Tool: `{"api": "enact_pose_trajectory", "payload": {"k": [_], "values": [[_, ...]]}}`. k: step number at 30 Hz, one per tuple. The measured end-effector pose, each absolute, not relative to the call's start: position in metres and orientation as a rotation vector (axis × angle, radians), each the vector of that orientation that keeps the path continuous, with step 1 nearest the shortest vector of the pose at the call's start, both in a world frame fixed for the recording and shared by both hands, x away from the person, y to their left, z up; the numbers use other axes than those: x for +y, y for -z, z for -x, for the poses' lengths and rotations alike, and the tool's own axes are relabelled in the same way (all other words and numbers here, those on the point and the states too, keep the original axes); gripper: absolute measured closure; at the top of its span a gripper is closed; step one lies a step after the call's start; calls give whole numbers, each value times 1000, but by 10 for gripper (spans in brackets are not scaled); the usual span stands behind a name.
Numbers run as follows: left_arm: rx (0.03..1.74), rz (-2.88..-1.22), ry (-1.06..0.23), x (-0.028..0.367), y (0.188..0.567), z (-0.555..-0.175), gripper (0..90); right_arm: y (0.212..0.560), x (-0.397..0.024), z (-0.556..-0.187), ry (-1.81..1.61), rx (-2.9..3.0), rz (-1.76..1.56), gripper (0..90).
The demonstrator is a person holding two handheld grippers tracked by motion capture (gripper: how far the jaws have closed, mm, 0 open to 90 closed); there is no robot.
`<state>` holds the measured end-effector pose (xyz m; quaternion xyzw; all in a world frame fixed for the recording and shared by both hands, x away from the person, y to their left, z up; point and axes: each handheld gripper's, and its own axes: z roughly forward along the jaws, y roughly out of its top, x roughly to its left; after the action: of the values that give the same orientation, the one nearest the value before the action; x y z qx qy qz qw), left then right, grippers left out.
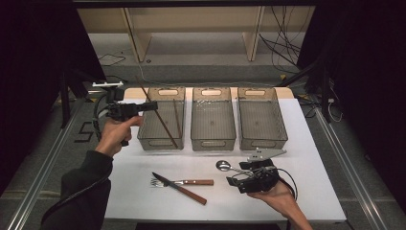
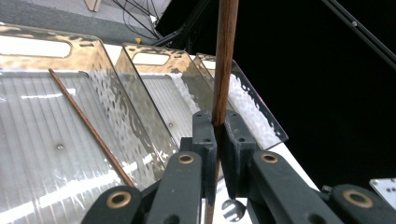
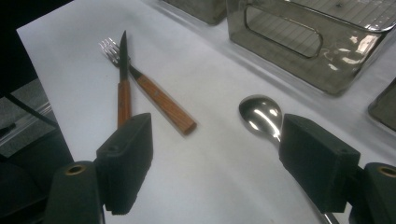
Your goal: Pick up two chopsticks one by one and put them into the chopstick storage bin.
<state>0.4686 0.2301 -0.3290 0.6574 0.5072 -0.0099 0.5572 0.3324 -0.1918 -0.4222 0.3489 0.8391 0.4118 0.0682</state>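
1. Left claw [image 1: 152, 105] is up over the left bin [image 1: 162, 142], clenched tight on a chopstick [image 1: 143, 90]; in the left gripper view the stick [image 2: 226, 56] runs straight up between the pressed jaws

2. That chopstick hangs slanted across the left bin's near-left part, one end poking out beyond the far rim, the other down toward the bin's floor

3. A second chopstick [image 1: 176, 117] already lies inside the left bin, toward its right wall; same one shows slanting across the bin floor in the left gripper view [image 2: 88, 126]

4. So by my read: one stick in, one about to be let go, cutlery sorting barely begun

5. Right claw [image 1: 233, 182] sits low on the worktop [image 1: 316, 191], jaws released and wide apart, nothing gripped; the spoon [image 3: 261, 114] lies just ahead by the right jaw, looks like the next pick

6. Left to do, I'd judge: spoon, fork and knife, all on the worktop in front of the bins

7. Knife [image 1: 179, 188] lies crossed over the fork [image 1: 184, 182], touching it, which could make either pick fiddly

8. Count: three bins, left, middle [image 1: 213, 142] and right [image 1: 263, 142], the last two looking bare; two chopsticks; one spoon, one fork, one knife; two claws
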Motion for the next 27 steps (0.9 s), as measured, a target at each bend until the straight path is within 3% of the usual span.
{"api": "enact_pose_trajectory", "payload": {"k": [10, 27], "values": [[1251, -1555, -19, 229, 322, -493, 845, 422, -194, -330, -1247, 2528, -1053, 265], [1354, -1609, -53, 215, 346, -523, 844, 422, -195, -326, -1254, 2531, -1054, 252]]}}
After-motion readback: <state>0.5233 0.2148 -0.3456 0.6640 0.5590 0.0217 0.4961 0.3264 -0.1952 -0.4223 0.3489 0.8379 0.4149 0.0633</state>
